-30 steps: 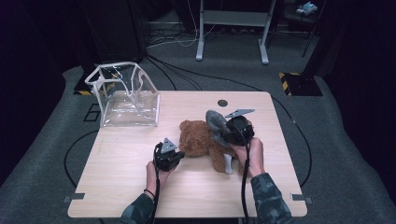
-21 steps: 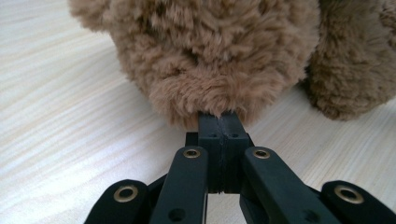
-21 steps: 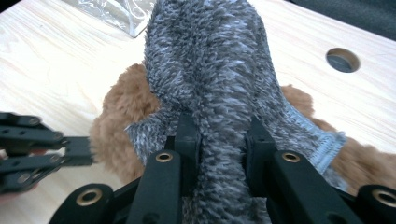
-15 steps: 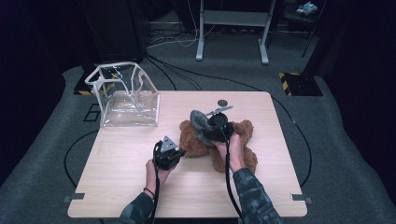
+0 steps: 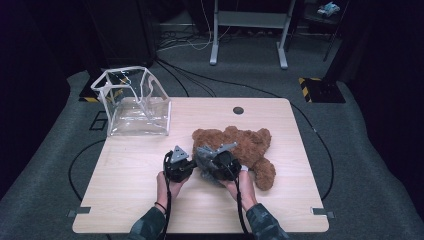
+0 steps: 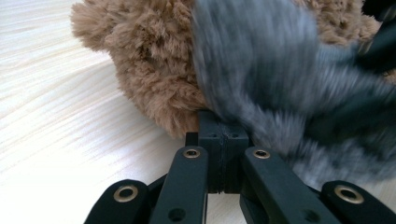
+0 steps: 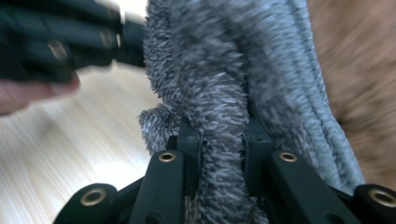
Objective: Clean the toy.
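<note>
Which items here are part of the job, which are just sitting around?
In the job:
- grey fuzzy cloth, clamped in the right tool
- brown teddy bear, lying on the table
- left tool, shut, tips at the bear's fur

Lying about:
- clear plastic bag, back left corner
- cables on the floor
</note>
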